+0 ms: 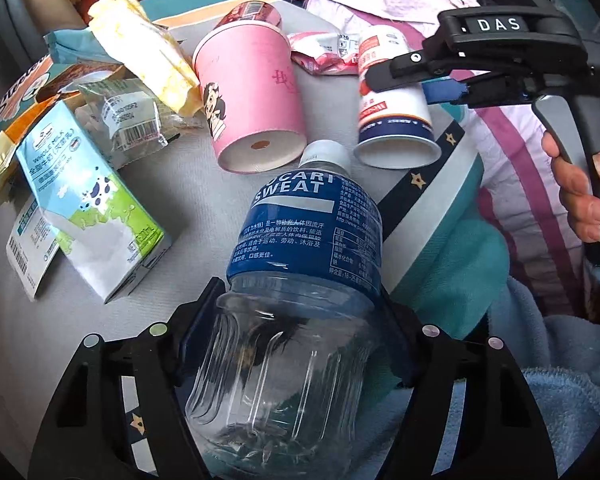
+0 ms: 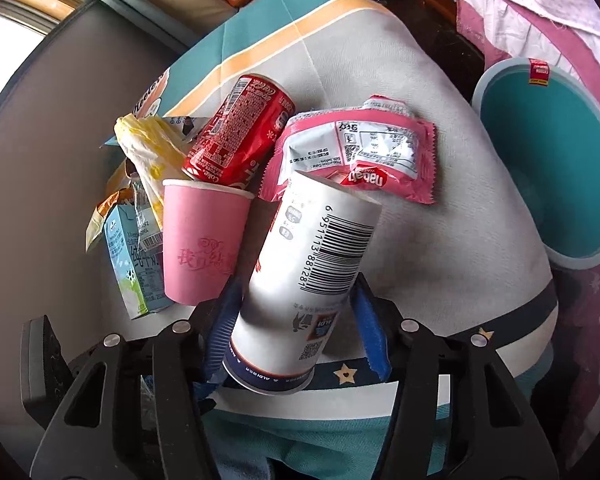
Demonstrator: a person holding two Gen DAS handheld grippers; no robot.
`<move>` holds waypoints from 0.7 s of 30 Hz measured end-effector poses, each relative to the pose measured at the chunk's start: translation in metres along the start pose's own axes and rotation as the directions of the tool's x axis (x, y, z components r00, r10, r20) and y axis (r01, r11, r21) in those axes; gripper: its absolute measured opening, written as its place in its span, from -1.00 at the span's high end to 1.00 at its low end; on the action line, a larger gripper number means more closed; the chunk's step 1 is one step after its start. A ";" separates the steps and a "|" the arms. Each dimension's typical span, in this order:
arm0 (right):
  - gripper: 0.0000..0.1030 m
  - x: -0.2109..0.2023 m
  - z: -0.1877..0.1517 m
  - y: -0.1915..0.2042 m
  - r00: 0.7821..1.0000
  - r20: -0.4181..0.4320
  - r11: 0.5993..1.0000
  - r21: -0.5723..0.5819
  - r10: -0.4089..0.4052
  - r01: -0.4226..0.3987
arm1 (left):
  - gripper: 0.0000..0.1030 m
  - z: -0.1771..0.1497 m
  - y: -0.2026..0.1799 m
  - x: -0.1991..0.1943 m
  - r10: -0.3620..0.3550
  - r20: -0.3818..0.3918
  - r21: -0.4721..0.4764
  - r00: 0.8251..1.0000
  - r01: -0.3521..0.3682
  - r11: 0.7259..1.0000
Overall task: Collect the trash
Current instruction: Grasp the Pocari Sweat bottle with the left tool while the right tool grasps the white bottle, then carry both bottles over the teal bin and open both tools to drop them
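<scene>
The left gripper (image 1: 296,344) grasps one clear plastic Pocari Sweat bottle (image 1: 300,280) with a blue label, jaws clenched on its ribbed body; the bottle's base runs out of frame; the right gripper (image 2: 296,316) has its blue-padded jaws clenched on one white paper cup (image 2: 312,272) with a barcode, tilted, its bottom rim toward the camera; two cups in all, the other a pink paper cup (image 2: 202,244) just beside it; one red cola can (image 2: 236,136) lies behind, partly hidden by the pink cup; one pink snack wrapper (image 2: 356,152), one milk carton (image 1: 88,208), one yellow crumpled wrapper (image 1: 148,52); one teal round bin (image 2: 556,160) stands beside the cloth-covered bed (image 2: 440,220), cut off at the edge
</scene>
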State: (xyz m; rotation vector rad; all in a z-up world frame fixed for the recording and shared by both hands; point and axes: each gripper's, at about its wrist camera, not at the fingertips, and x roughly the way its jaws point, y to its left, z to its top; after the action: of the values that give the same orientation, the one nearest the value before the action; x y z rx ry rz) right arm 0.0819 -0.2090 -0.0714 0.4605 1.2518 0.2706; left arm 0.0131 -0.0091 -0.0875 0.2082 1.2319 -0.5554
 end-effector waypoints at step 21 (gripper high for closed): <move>-0.01 -0.129 0.021 -0.083 0.939 0.323 0.992 0.084 -0.117 0.095 | -0.40 0.095 -0.041 -0.068 -0.061 0.273 -0.119 0.960 0.097 0.988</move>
State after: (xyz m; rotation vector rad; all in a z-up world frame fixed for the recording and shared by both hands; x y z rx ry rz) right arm 0.0587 -0.3423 0.0035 0.4725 0.9575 0.0556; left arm 0.0563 -0.0664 0.0132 -0.0282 1.0108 -0.5503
